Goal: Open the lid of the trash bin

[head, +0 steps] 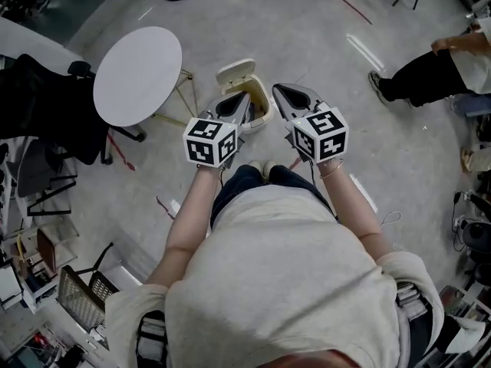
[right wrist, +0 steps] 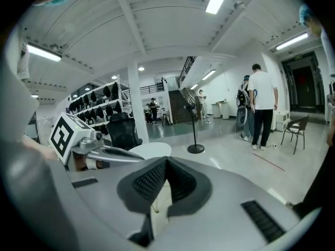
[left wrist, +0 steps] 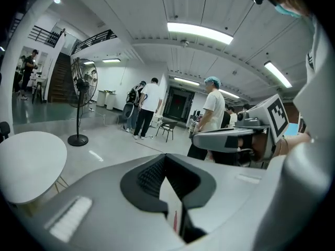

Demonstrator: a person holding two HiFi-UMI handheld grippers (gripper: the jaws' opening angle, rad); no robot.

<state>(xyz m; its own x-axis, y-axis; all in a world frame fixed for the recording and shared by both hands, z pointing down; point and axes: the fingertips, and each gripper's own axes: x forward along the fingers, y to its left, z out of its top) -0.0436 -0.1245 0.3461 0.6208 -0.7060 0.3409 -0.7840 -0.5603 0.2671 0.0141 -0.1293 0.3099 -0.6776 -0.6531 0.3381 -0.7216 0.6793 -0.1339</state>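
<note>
I'm hovering the left gripper (head: 243,97) and right gripper (head: 277,90), both closed on nothing, over the cream plastic trash bin (head: 265,103); its lid (head: 235,71) already looks raised, so next I'm only confirming that.

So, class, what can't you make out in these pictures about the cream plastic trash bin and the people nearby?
Inside of the cream plastic trash bin: head view, the left gripper covers part of the opening.
Its near side and foot: head view, behind that same gripper.
The bin as a whole: absent from both gripper views, which look across the hall.
The bystander in black trousers: head view, cut off by the right edge.
</note>
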